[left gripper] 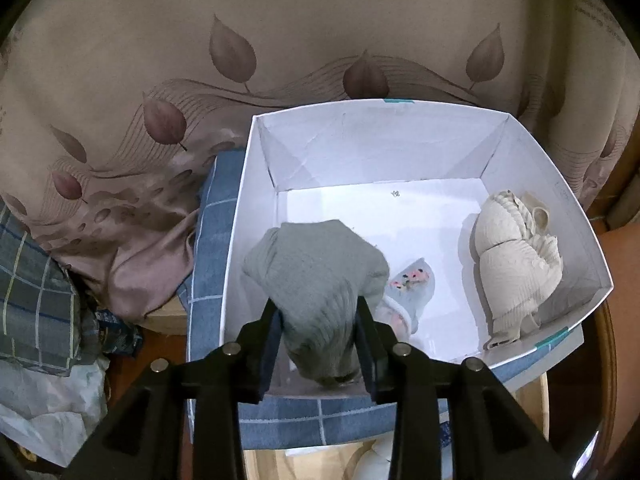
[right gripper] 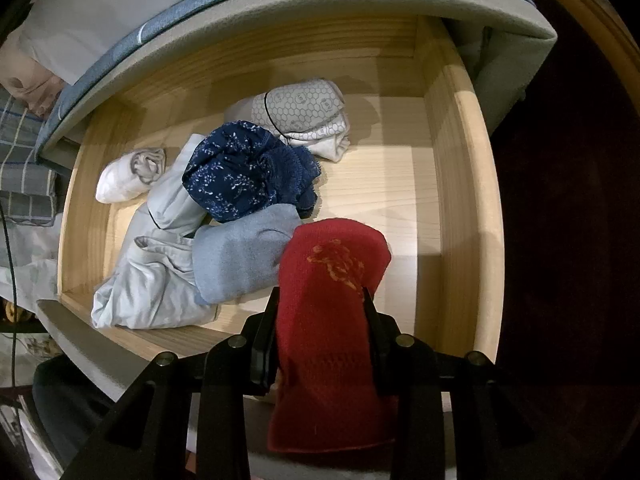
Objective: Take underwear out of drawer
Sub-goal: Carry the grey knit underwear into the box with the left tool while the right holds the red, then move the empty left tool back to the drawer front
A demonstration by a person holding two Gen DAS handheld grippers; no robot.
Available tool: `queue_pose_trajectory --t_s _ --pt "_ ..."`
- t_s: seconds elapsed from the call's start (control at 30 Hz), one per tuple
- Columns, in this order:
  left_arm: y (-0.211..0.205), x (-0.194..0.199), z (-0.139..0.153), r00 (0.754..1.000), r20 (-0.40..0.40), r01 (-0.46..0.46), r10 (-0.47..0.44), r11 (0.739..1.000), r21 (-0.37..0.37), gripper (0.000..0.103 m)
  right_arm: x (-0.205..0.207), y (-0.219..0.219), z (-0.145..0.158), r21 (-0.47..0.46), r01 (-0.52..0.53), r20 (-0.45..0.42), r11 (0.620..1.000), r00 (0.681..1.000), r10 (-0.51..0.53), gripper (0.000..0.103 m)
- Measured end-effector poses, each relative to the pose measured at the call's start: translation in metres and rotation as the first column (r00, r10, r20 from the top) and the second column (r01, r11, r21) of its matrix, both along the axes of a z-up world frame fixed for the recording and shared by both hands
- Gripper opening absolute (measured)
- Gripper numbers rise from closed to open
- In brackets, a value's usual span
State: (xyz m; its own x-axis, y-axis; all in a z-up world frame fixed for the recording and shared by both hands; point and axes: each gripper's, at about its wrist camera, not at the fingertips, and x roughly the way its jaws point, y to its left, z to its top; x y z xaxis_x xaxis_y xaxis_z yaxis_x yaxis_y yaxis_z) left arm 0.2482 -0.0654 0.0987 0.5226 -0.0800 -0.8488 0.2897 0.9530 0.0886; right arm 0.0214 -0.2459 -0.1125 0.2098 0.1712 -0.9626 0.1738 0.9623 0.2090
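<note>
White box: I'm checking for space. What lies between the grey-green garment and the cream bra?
In the left wrist view, a small pale patterned garment and bare box floor.

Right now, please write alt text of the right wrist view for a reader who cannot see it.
The right gripper holds a red knitted garment above an open wooden drawer. Inside lie a navy floral lace piece, a grey-blue folded piece, pale grey cloth, a white roll and a honeycomb-patterned piece.
</note>
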Motion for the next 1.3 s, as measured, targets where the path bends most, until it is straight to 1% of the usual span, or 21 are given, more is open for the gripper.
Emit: queue_pose_trajectory --t_s 0.07,0.2,0.3,0.43,0.57,0.6,0.63,0.77,0.83,0.97,1.03,1.17,1.3 --pt "0.003 0.0 0.0 1.0 -0.009 -0.007 0.007 1.0 -0.006 0.035 0.0 0.0 0.0 -0.002 0.0 0.0 1.0 1.0 0.0 0.032" --pt "0.008 -0.005 0.005 1.0 -0.004 -0.005 0.005 1.0 -0.021 0.035 0.0 -0.001 -0.001 -0.002 0.001 -0.004 1.0 1.0 -0.001 0.032" --pt "0.013 -0.008 0.009 1.0 -0.013 -0.01 0.009 0.999 -0.039 0.041 0.0 -0.001 -0.001 -0.003 0.002 -0.006 1.0 1.0 -0.002 0.032" --pt "0.021 -0.017 0.016 1.0 -0.006 -0.01 0.01 0.999 -0.043 0.041 0.0 0.001 0.0 -0.014 -0.001 -0.006 1.0 1.0 0.001 0.032" --pt "0.033 -0.039 0.025 0.999 0.031 0.01 -0.009 0.999 -0.037 0.042 0.0 0.001 0.0 -0.013 -0.001 -0.007 1.0 1.0 0.001 0.032" --pt "0.036 -0.042 0.026 1.0 0.024 0.012 -0.011 0.999 -0.039 0.042 0.0 0.001 0.0 -0.014 0.0 -0.008 1.0 1.0 0.0 0.032" --pt "0.041 -0.048 0.027 1.0 0.013 0.015 -0.015 0.999 -0.047 0.042 0.0 0.001 0.0 -0.015 0.0 -0.008 1.0 1.0 0.0 0.032" --pt "0.059 -0.073 0.034 0.999 0.039 0.008 -0.005 0.998 -0.066 0.042 0.0 0.003 0.0 -0.029 -0.002 -0.007 1.0 1.0 0.002 0.032" --pt "0.067 -0.085 0.034 0.999 0.034 0.005 -0.002 0.996 -0.089 0.042 -0.001 0.004 0.001 -0.035 -0.003 -0.005 0.999 1.0 0.003 0.032" --pt "0.081 -0.109 0.019 1.0 0.008 -0.015 0.016 0.994 -0.111 0.042 -0.001 0.005 0.003 -0.053 -0.013 -0.001 0.999 1.0 0.013 0.032" --pt "0.085 -0.119 0.007 1.0 -0.004 -0.026 0.025 0.995 -0.096 0.042 -0.002 0.004 0.004 -0.055 -0.015 0.005 0.998 1.0 0.015 0.032" --pt "0.089 -0.14 -0.033 0.997 -0.044 -0.064 0.062 0.997 -0.048 0.042 -0.003 0.001 0.006 -0.04 -0.003 0.019 0.999 1.0 0.003 0.032" --pt "0.095 -0.154 -0.068 0.988 -0.105 -0.122 0.114 0.99 -0.073 0.042 -0.004 -0.002 0.007 -0.035 0.004 0.026 0.999 1.0 -0.003 0.032"
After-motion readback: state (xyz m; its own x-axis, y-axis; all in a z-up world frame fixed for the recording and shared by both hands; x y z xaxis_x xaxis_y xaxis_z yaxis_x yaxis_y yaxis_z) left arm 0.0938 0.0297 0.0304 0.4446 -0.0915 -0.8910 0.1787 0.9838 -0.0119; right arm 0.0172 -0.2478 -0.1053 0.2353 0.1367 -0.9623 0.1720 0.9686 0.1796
